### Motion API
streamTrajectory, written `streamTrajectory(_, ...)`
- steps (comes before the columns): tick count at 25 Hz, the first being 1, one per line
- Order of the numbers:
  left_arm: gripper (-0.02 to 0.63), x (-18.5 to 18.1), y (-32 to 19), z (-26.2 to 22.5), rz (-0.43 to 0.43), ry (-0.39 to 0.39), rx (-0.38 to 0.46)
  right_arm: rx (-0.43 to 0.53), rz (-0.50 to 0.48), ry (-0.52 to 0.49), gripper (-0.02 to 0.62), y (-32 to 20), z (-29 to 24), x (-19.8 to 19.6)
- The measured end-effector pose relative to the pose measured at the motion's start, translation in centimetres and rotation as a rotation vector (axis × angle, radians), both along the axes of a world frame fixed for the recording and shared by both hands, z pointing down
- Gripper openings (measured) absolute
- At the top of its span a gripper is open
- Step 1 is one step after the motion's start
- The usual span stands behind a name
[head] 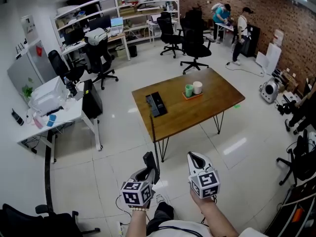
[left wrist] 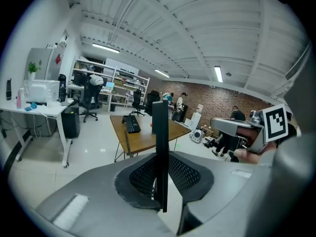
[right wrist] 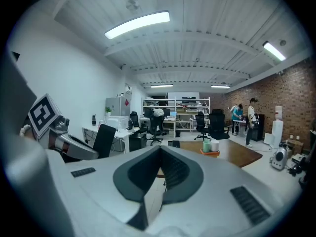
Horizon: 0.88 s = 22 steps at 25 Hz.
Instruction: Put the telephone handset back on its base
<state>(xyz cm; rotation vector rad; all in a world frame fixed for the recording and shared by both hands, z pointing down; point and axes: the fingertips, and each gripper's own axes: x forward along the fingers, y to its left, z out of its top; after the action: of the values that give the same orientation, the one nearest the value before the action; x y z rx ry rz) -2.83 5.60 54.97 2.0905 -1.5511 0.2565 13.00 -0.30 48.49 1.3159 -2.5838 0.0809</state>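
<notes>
Office floor [head: 113, 147] lies under both forearms, stretched forward side by side. Left gripper [head: 148, 172] pinches the upright handset [head: 148, 158]; right gripper [head: 196, 158] has its jaws pressed together.

The long wooden table [head: 207, 110] is warm brown, on thin black hairpin legs [head: 160, 149]. The flat telephone base [head: 156, 104] is black, like the slim handset [left wrist: 160, 147] and its thin cord [head: 153, 137]. A pale green cup [head: 189, 90] and a white cup [head: 197, 87] sit on a small orange tray [head: 186, 97]. The left gripper [head: 148, 168] and right gripper [head: 193, 156] are light grey with black ribbed pads, their cubes white with black square markers. The glossy tiled floor [head: 123, 147] is white, the far brick wall [head: 276, 9] red-brown, the swivel chairs [head: 195, 46] black.
</notes>
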Motion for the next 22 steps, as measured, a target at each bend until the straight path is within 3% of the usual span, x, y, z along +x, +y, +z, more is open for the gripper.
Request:
streamTrajectory(8,0.067,-3.8,-7.4,-0.3,0.034,0.02,-0.009,0.004,0.02,0.013,0.0,-7.3,-0.7,-4.1)
streamTrajectory(16,0.067,-6.3,-12.5,0.3,0.074,0.104,-0.02,0.009,0.06,0.013,0.0,-11.6,-1.1,-6.5)
streamTrajectory(22,0.067,-7.0,-15.1,1.1,0.103,0.09,-0.031,0.013,0.078,0.019,0.0,-14.2,-1.4,-7.8)
